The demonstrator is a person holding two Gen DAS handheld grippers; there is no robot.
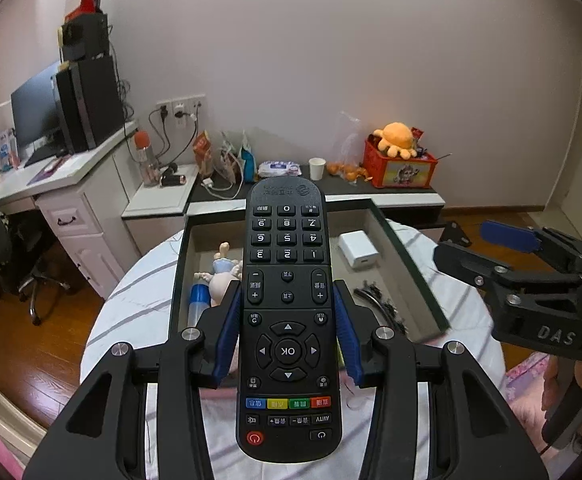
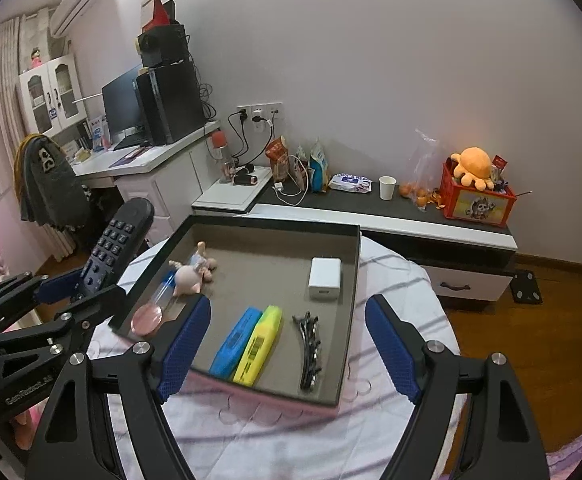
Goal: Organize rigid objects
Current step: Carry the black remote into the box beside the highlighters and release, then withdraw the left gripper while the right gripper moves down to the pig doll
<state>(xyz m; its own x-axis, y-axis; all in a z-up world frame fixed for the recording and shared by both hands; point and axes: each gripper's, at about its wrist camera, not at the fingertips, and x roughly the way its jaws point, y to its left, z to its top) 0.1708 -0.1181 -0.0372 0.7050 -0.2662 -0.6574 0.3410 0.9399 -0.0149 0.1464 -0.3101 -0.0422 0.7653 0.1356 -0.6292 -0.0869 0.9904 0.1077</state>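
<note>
A: In the left wrist view, what does the left gripper (image 1: 289, 340) hold?

B: Its blue pads are clenched on both long sides of the black remote (image 1: 288, 320), in the centre of the frame, the number end pointing away from the camera. I think the grip near the middle keeps the remote balanced. Behind it, the tray (image 1: 411, 264) lies on the round table (image 1: 139, 296), so the remote is above the tray's near edge and not yet inside it.

A: And the right gripper (image 1: 503, 252)?

B: It shows at the right edge; no object is between its fingers.

A: Now the right wrist view.

B: The right gripper (image 2: 287, 344) is released, its fingers wide apart over the near part of the tray (image 2: 347, 320). Inside, the two markers (image 2: 247, 346) lie side by side in the lower middle, the hair clip (image 2: 310, 344) just to their right, the white charger (image 2: 325, 279) further up, the doll (image 2: 191, 272) and tube (image 2: 153, 308) on the left. The middle is bare, maybe left for the remote (image 2: 117, 246), which appears at the left, held by the left gripper (image 2: 81, 286).
</note>
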